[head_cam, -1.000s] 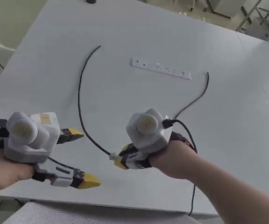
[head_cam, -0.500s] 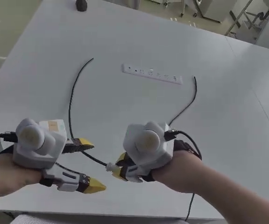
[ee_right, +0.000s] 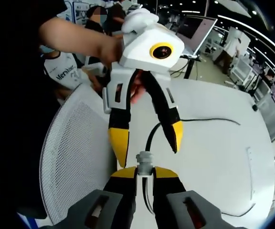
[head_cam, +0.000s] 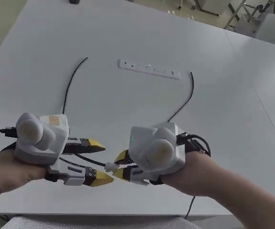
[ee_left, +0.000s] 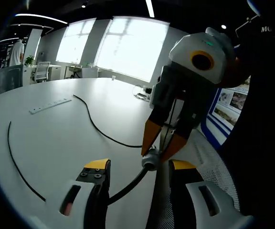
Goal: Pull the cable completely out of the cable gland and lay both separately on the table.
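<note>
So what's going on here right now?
A person holds both grippers by the near edge of the table. The right gripper is shut on the white cable gland, with the black cable still threaded through it. The left gripper is open, its jaws either side of the cable beside the gland, not yet clamped.

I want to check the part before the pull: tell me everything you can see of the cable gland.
The cable gland is a small, pale grey-white fitting, plastic by its look, with a hexagonal collar and a narrower neck. The right gripper is shut on its body and holds it near the front edge of the white table. The black cable sits in it, leaves its neck and runs between the jaws of the open left gripper, which do not touch the gland.
</note>
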Motion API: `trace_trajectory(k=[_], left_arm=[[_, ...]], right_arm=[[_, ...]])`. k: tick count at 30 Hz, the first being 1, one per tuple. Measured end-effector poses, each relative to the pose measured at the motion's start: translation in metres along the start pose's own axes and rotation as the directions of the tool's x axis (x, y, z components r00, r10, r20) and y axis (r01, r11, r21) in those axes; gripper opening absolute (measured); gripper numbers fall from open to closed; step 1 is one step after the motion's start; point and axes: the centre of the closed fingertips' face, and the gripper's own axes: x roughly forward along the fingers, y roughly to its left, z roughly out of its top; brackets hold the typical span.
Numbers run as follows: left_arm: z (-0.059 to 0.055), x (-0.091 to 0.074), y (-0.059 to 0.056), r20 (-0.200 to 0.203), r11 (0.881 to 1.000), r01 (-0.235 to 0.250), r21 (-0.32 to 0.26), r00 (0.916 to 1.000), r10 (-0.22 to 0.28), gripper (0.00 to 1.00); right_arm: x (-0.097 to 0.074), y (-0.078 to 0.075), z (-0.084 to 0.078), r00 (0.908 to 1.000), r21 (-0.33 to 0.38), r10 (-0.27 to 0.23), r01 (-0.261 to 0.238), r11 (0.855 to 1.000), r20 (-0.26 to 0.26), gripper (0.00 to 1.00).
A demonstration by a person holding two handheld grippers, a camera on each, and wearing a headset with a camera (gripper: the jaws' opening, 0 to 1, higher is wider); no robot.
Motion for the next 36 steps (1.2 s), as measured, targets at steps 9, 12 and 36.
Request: trace_trajectory(k=[9, 12, 36], left_arm=[[0.002, 0.003, -0.011, -0.012, 0.998, 0.062, 0.008, 0.998, -0.062, 0.26], [0.003, 0.004, -0.013, -0.01, 0.997, 0.073, 0.018, 0.9973, -0.073, 0.24], [-0.005, 0.01, -0.028, -0.074, 0.992, 0.098, 0.076, 0.993, -0.092, 0.15]], right_arm=[[-0.001, 0.001, -0.005, 0.9998, -0.075, -0.004, 0.003, 0.997, -0.02, 0.06], [-0.003, 0.001, -0.004, 0.9999, -0.082, -0.007, 0.006, 0.997, -0.014, 0.06], [-0.002, 0.008, -0.01, 0.9996, -0.117, 0.017, -0.019, 0.993, -0.021, 0.07]])
